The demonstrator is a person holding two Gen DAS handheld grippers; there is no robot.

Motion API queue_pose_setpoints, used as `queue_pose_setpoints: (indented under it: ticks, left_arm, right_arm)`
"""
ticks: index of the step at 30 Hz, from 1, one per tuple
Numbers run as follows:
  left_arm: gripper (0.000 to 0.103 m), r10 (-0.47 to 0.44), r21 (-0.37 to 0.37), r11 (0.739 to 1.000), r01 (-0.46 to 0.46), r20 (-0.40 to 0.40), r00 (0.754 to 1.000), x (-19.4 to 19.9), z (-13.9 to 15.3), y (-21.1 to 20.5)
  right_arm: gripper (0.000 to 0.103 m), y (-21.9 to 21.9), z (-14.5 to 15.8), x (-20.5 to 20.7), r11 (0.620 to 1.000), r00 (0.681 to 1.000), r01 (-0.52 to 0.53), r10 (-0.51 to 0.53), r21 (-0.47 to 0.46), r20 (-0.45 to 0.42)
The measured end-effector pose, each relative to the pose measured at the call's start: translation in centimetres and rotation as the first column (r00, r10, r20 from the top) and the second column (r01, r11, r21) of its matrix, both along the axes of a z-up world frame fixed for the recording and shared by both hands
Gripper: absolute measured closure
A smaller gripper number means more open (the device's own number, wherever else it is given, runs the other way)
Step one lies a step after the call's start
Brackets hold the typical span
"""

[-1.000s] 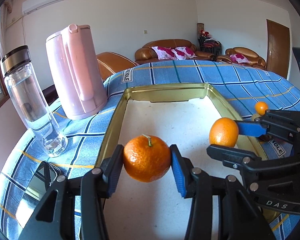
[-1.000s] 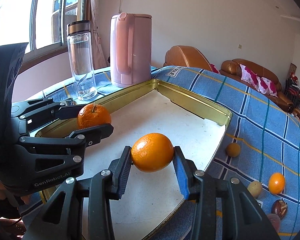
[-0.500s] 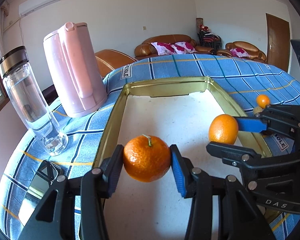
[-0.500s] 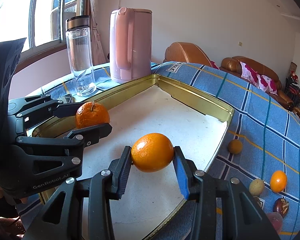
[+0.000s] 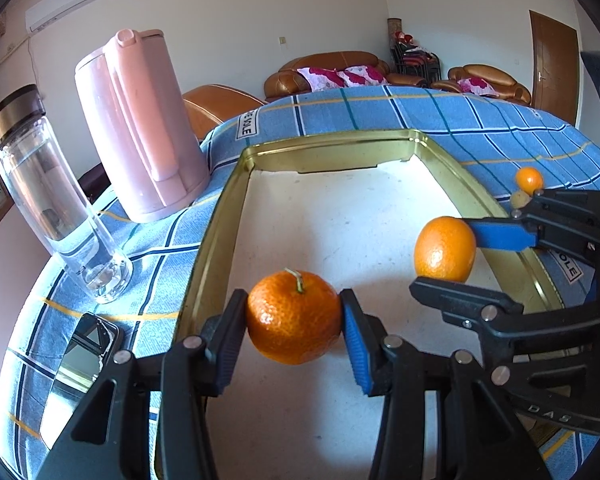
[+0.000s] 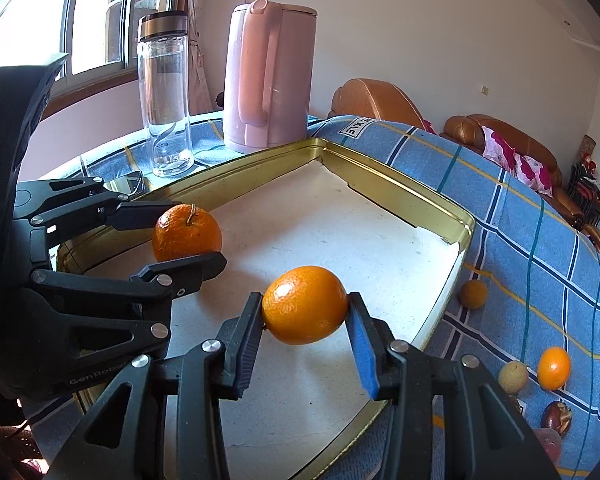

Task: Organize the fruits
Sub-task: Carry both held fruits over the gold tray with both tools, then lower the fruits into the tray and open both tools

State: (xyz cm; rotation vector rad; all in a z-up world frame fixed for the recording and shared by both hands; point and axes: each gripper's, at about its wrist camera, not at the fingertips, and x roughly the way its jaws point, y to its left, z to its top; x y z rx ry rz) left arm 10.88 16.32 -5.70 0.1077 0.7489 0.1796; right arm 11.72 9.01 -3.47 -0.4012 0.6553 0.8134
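Little has changed over the last second: both tongs keep the same grip, and the gold-rimmed tray (image 5: 216, 236) has only slid slightly lower in each view, with the pink kettle (image 5: 140, 128) and the clear bottle (image 5: 48, 196) shifting a touch with it.

Your left gripper (image 5: 294, 320) is closed on the stemmed mandarin (image 5: 294, 316), pads pressing both its sides, the jaws only partly apart to fit the fruit. It points down at a slant and holds the mandarin in the air above the tray's white floor, close to the tray's left rim and near its front edge.

Your right gripper (image 6: 306, 312) is likewise clamped on the smooth orange (image 6: 306, 304), one pad on each side, tilted downward too. That orange hangs over the tray nearer its right rim. In the right wrist view the left gripper reaches in from the left, so the two fruits sit side by side, apart, over the tray.

On the blue checked tablecloth (image 6: 512, 216), outside the tray's right rim, lie a small orange (image 6: 554, 368), a pale round fruit (image 6: 512, 378), a dull orange fruit (image 6: 474, 294) and a dark one (image 6: 556, 418).
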Motion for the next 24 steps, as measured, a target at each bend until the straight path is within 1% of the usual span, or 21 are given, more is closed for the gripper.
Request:
queue_pose_setpoints:
  ticks: [10,24]
  left_arm:
    - [0.054,0.000,-0.001,1.000,0.000,-0.024,1.000,0.17,-0.40,0.25]
    - [0.054,0.003,0.007,1.000,-0.003,-0.016,1.000,0.09,-0.30,0.16]
  right_arm:
    - [0.059,0.33,-0.17,-0.15,1.000,1.000,0.001,-0.001,-0.020,0.011]
    - [0.059,0.25,-0.14,-0.19,1.000,1.000,0.003,-0.003,-0.021,0.013]
